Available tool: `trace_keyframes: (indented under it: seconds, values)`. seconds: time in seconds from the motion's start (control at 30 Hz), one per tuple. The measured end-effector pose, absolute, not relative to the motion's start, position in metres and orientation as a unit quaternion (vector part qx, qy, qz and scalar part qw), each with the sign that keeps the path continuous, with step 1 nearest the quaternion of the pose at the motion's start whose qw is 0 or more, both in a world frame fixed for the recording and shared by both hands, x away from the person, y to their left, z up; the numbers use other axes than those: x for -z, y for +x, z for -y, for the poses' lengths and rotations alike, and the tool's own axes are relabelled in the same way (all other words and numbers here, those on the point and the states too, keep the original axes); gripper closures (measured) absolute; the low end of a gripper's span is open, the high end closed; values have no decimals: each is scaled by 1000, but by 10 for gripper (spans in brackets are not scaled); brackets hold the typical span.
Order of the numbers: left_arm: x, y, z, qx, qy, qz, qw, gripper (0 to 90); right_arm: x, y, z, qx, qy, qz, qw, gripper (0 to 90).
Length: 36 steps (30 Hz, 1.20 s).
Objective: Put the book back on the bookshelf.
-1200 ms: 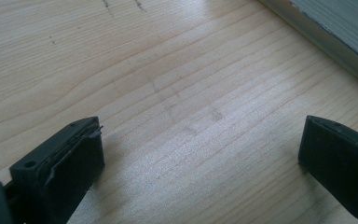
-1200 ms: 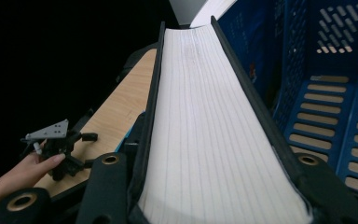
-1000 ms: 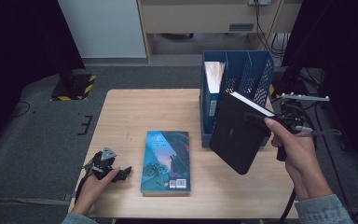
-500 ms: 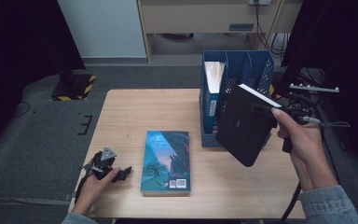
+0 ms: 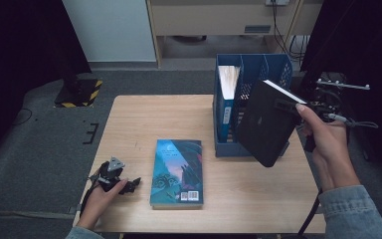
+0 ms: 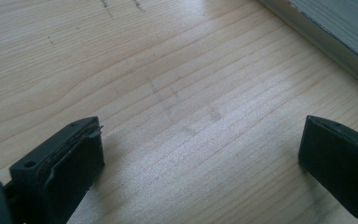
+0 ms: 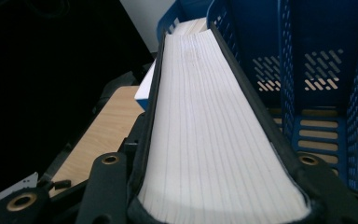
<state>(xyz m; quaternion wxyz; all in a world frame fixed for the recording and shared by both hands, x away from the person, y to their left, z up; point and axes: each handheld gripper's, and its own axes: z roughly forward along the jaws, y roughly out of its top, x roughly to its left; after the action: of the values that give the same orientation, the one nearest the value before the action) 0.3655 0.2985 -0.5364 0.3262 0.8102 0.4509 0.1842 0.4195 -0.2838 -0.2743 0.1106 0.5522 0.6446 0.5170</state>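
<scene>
Right gripper (image 5: 291,105) clamped on black book (image 5: 266,124), jaws on both covers, page edge facing up along the jaws in right gripper view; book held tilted in the air at 3 o'clock of the desk (image 5: 144,124), in front of the blue file rack (image 5: 278,69), partly overlapping its front. Rack at 1–2 o'clock on the desk, one white-paged book (image 5: 227,79) standing upright in its leftmost slot, other slots seen through perforated walls. Left gripper (image 5: 124,185) resting low at 7 o'clock, jaws wide apart, nothing between them, bare wood grain under them in left gripper view. Teal-cover book (image 5: 176,172) lying flat at 6 o'clock, just beside left gripper, not touching. Desk top light wood, faint scuff marks. Around it: grey carpet floor, yellow-black striped base (image 5: 79,92) at 10 o'clock, white panel (image 5: 109,30) and beige cabinet (image 5: 219,17) at 12 o'clock, dark curtains both sides.
</scene>
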Motion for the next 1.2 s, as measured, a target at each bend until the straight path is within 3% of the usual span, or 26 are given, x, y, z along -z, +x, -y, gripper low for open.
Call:
trace_keyframes:
  seconds: [0.7,1.2]
  values:
    - [536,366,-298,-183,811,-449,326,0,271,443,314,-501,588,-615,155,522]
    - [536,366,-297,-184,811,-449,327,0,281,457,335,-498,605,-601,159,522]
